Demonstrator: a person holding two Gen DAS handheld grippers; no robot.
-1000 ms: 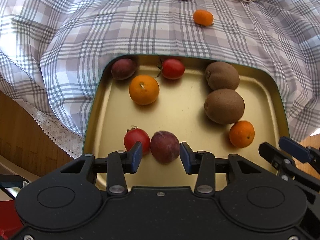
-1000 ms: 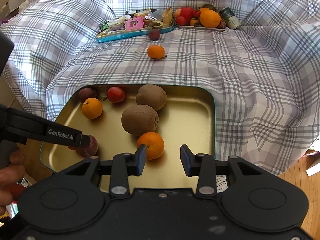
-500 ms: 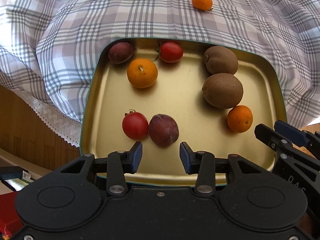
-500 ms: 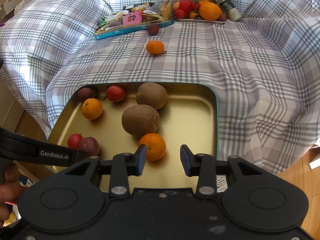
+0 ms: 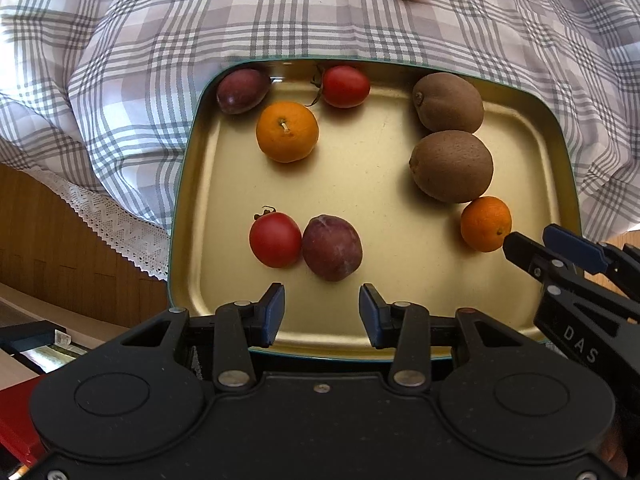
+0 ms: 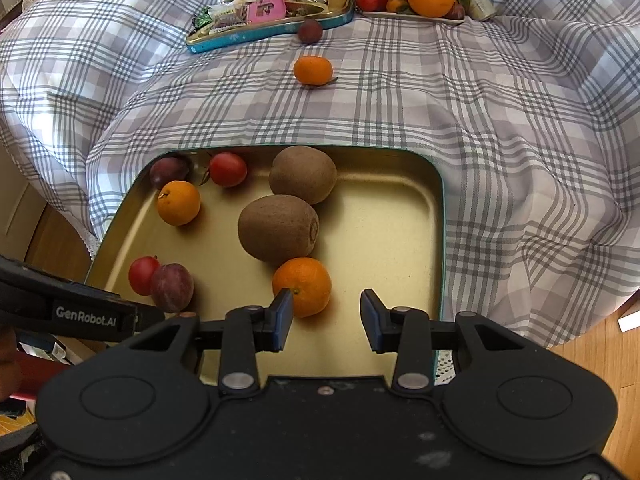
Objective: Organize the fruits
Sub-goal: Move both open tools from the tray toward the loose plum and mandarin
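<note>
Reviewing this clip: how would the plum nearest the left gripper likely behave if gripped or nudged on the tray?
The plum is rounded and sits on the smooth gold tray, so a nudge would probably roll it. It touches a tomato, which would likely shift too. Its smooth skin may slip between narrow pads.

Near rim of gold metal tray (image 5: 560, 152) hidden behind gripper body. Far teal snack tin (image 6: 272, 32) contents too small, perhaps wrappers. Red object (image 5: 16, 432) cut off at edge.
</note>
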